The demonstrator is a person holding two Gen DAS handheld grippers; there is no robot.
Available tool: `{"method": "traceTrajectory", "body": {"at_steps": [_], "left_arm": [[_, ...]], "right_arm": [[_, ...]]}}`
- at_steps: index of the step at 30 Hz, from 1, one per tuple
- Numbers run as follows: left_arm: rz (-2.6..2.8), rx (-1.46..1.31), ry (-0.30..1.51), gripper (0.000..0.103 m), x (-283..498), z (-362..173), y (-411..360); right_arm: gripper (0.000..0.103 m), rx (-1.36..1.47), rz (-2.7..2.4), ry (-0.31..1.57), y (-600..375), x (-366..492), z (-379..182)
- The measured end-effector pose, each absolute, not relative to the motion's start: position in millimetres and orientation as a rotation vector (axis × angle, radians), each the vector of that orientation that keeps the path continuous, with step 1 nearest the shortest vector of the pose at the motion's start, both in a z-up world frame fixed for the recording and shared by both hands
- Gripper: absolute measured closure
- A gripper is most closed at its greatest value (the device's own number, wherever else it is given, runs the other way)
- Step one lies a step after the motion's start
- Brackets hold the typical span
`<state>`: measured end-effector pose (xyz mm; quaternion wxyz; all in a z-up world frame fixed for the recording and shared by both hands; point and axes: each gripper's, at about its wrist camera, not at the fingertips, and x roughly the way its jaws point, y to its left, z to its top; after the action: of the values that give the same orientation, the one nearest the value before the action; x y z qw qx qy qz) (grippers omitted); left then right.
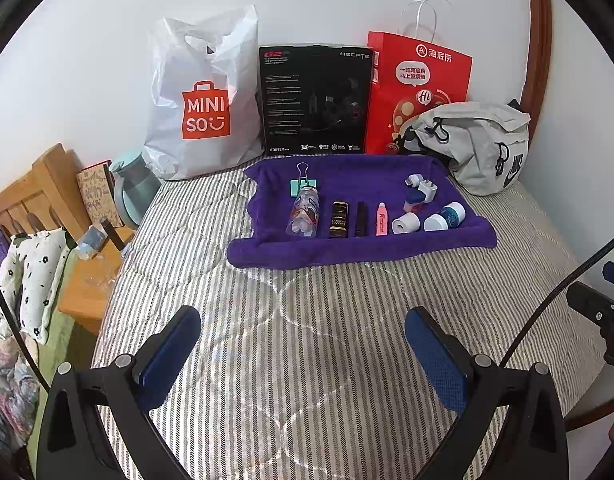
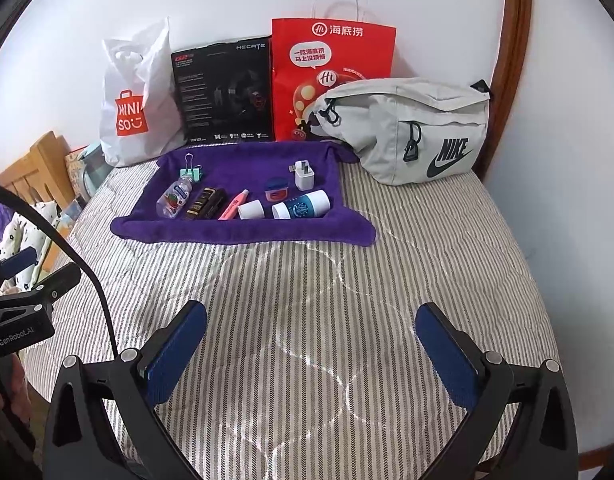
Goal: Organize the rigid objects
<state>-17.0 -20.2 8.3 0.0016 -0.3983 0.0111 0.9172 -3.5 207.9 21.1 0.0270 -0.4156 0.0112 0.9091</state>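
A striped quilt (image 1: 307, 300) carried a purple towel (image 1: 347, 248) where the clear bottle (image 1: 303, 216), pink tube (image 1: 382, 219) and dark tubes (image 1: 339, 219) lay lengthwise toward the wall, bags behind. The left gripper (image 1: 303, 344) and right gripper (image 2: 311, 344) both hovered spread wide, empty.

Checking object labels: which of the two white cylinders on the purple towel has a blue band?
The right-hand white cylinder, nearest the towel's right edge, has a blue band; the smaller one beside it is plain white.

Far left of the tool: white Miniso bag (image 1: 203, 96)
Straight ahead: black Hecate box (image 1: 315, 100)
Beside it, rightward: red paper bag (image 1: 415, 80)
Far right: grey Nike pouch (image 2: 419, 128)
Underneath: striped quilted bed (image 1: 307, 320)
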Motion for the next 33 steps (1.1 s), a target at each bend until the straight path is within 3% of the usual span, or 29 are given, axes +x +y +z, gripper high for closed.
{"method": "traceTrajectory", "body": {"at_steps": [33], "left_arm": [[2.851,-1.226,0.078,0.0,-19.9,10.7,-23.3]], "right_arm": [[0.0,-1.284,2.785,0.007,211.3,-3.4,18.0]]}}
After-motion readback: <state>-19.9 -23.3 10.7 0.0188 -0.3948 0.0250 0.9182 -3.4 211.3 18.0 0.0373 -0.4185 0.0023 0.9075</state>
